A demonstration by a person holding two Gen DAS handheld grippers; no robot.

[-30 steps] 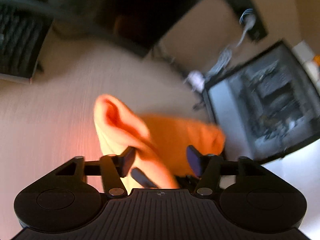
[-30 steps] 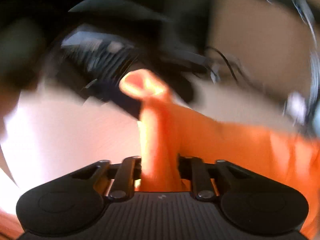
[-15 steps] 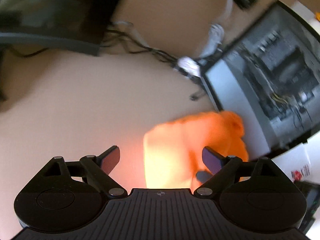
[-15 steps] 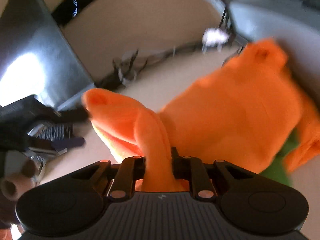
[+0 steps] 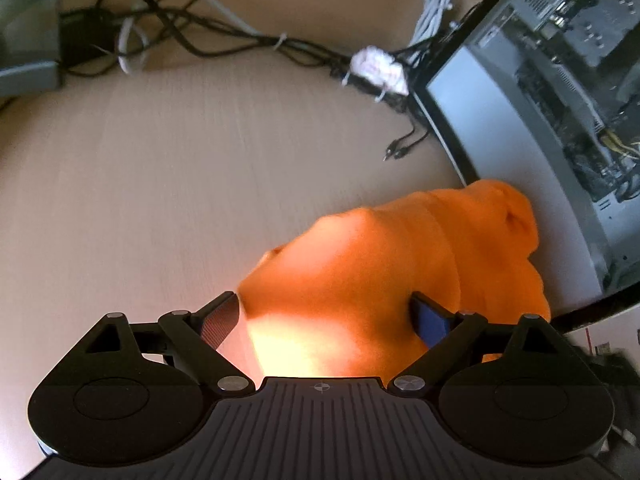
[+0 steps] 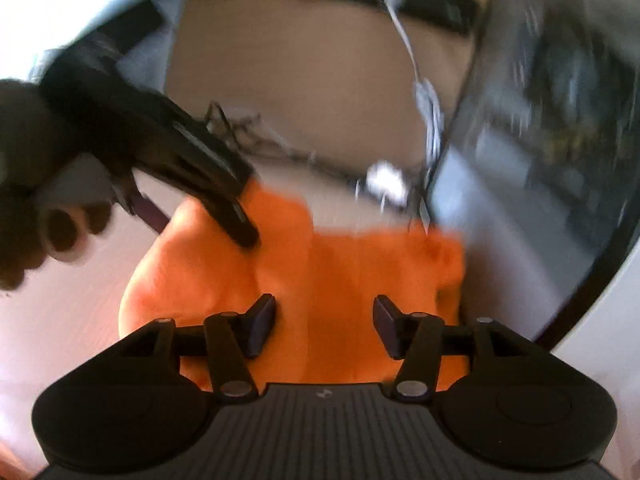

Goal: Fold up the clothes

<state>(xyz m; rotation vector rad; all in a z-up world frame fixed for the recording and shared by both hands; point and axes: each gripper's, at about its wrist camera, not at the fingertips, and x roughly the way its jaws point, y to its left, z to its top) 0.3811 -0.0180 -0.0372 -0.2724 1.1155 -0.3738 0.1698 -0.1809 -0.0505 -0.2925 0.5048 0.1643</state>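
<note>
— Both pairs of tongs have let go since the earlier pictures: back then the right gripper (image 6: pixel 324 326) was clamped on a raised fold of the soft orange fabric garment (image 5: pixel 384 276), and the left gripper (image 5: pixel 326 318) was pinching it too. Now each has just been spreading its jaws.

— So nothing is held?

— Nothing. From the left wrist, the garment lies bunched between the fingers, but the ribbed left pad (image 5: pixel 220 320) stands just clear of the cloth edge, and the blue right pad sits beside it without pressing. From the right wrist, the two dark pads (image 6: pixel 262 326) are apart with orange cloth lying below and between them, not squeezed.

— Where is the garment?

— On the pale wood-grain tabletop (image 5: pixel 160 184), heaped in a rounded mound. Its far end rests against the open-sided grey computer case (image 5: pixel 540 128), which fills the right side of both views.

— Anything else nearby?

— A tangle of black and white cables (image 5: pixel 180 32) runs along the back of the table to a white connector bundle (image 5: pixel 378 70) near the case corner. The right wrist view, though blurred, also catches the left gripper above the mound's left part, with the person's hand (image 6: pixel 28 184) around its handle.
</note>
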